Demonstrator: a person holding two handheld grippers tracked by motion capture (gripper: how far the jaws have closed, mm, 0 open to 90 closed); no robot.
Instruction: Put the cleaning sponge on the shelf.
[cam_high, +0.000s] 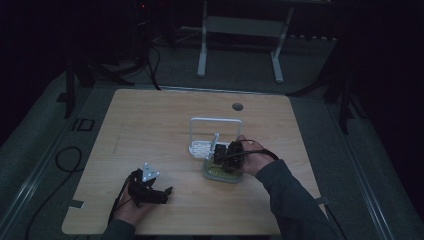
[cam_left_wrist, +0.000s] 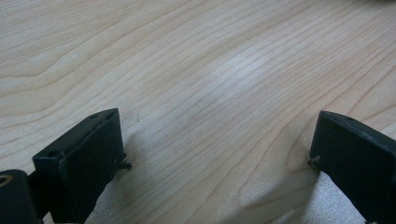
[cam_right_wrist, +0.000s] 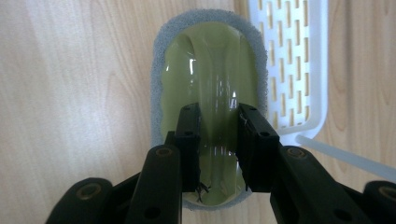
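— What do the right tongs (cam_right_wrist: 218, 140) have hold of?

— A scrubbing pad (cam_right_wrist: 210, 70), oval, with a coarse grey foam edge and a glossy olive-green plastic top raised into a ridge along its middle. The right gripper view shows both black jaws pressed against that ridge from either side, so they are clamped on it.

— Where does the pad lie?

— Flat on the pale wood-grain surface (cam_left_wrist: 196, 70), just beside the white rack (cam_right_wrist: 299, 60). In the high view it sits at the rack's near edge, with the right tongs (cam_high: 229, 156) on top of it and the person's hand and dark sleeve behind them.

— What is the rack like?

— White plastic. Up close you see a tray floor pierced with rows of narrow slots and a rounded rim. The high view adds what the close one lacks: a tall, thin, rounded frame standing upright over the tray (cam_high: 216, 131).

— And the left tongs (cam_left_wrist: 217, 154)?

— Open. Their own view shows two blunt black jaws well apart with bare wood grain between them, low over the surface. From above, the left tongs (cam_high: 150, 190) are well away from the rack, nearer the front edge, with a grey three-cornered plate on top.

— Anything else the high view gives?

— The surface's rounded corners, a small round grommet (cam_high: 237, 106) beyond the rack, and a dim floor around.
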